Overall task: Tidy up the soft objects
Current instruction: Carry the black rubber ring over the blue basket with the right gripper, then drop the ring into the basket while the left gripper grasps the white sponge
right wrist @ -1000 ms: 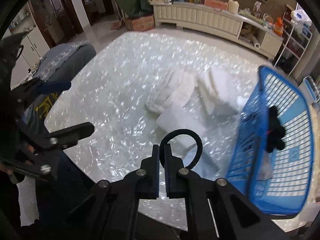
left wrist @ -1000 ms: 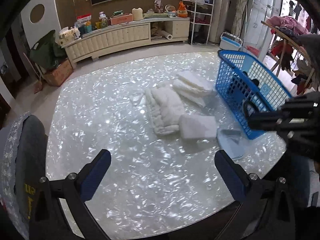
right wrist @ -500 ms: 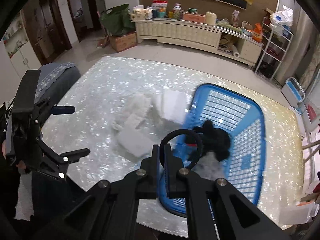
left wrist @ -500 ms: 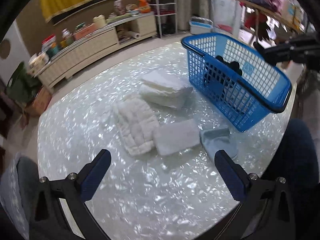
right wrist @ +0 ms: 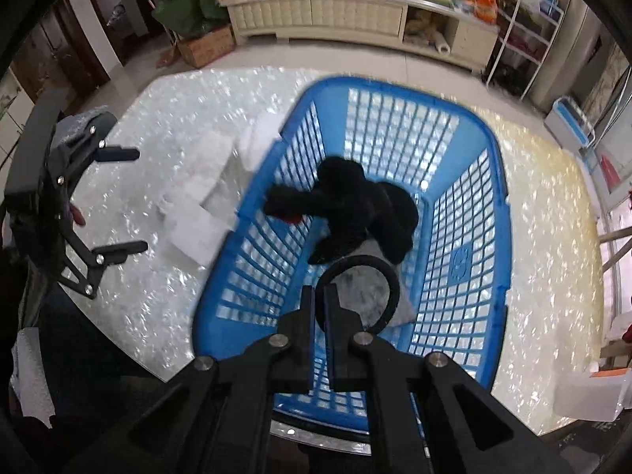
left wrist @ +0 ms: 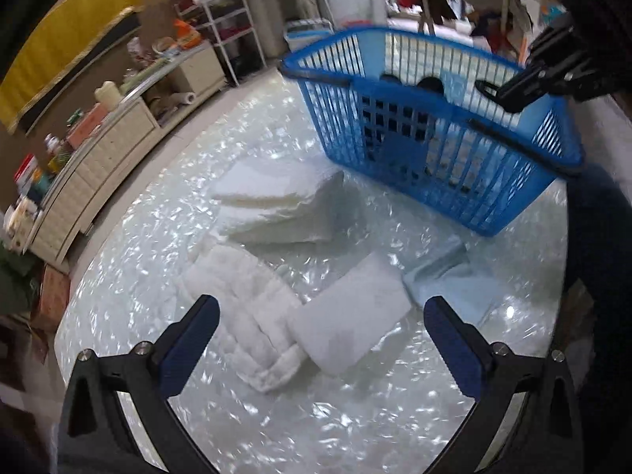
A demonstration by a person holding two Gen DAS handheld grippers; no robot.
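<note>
My left gripper (left wrist: 320, 308) is open, low over a small folded white towel (left wrist: 351, 320). A quilted white cloth (left wrist: 245, 308) lies to its left, a folded white stack (left wrist: 276, 201) behind, and a pale blue cloth (left wrist: 450, 280) to its right. The blue basket (left wrist: 434, 158) stands at the back right. My right gripper (right wrist: 320, 296) hangs over the basket (right wrist: 497, 181), shut on a thin black ring (right wrist: 391, 288). A black plush toy (right wrist: 355, 213) and a grey-white cloth (right wrist: 367, 296) lie inside. The left gripper (right wrist: 118, 201) shows at the left edge there.
The pearly white round table (left wrist: 316, 414) ends close below my left gripper. A long cream cabinet (right wrist: 335, 12) with clutter on top lines the far wall. A white wire shelf (left wrist: 233, 19) stands beside it. A white box (right wrist: 592, 395) sits by the table's right edge.
My right gripper carried the black ring from over the table to above the basket. My left gripper rolled and sank closer to the white towels, which now look larger.
</note>
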